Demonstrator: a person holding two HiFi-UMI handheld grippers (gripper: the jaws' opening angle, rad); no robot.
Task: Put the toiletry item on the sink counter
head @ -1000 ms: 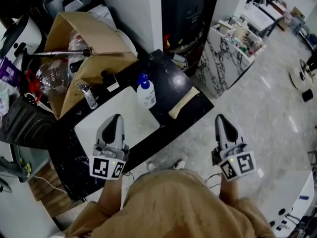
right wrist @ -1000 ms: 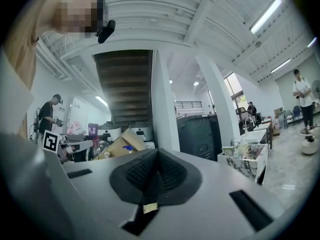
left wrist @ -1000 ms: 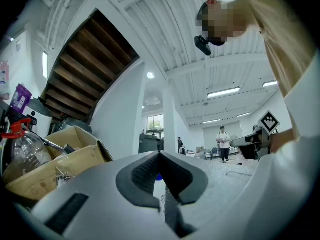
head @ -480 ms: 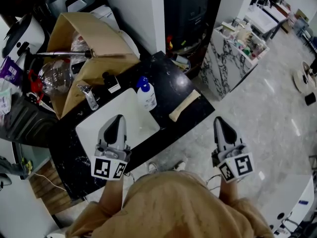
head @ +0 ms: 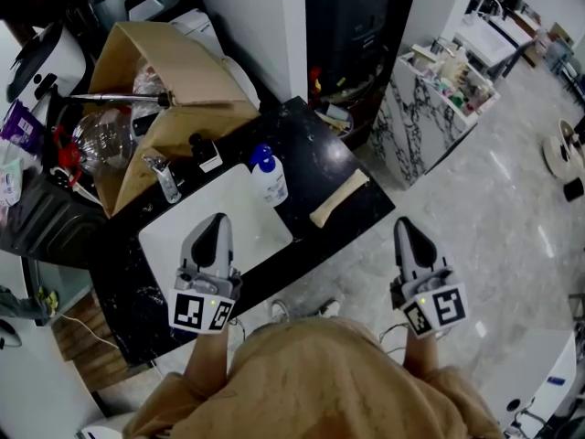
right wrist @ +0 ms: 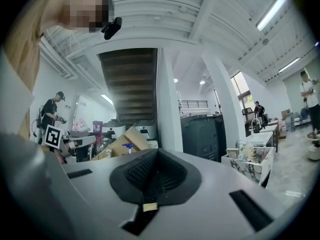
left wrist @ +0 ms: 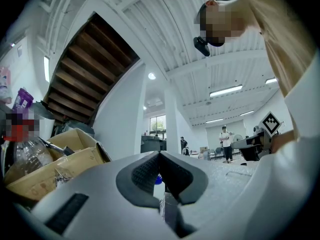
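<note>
A beige tube-shaped toiletry item lies on the black sink counter, right of the white basin. A white bottle with a blue cap stands at the basin's far right corner. My left gripper hovers shut and empty over the basin's near edge. In the left gripper view its jaws meet, and a sliver of the bottle shows below them. My right gripper hangs shut and empty over the floor, right of the counter. Its jaws meet with nothing between them.
A chrome faucet stands at the basin's left. An open cardboard box holding plastic bottles sits behind it. A marble-patterned cabinet with small items stands to the right, with grey floor around it. A white column rises behind the counter.
</note>
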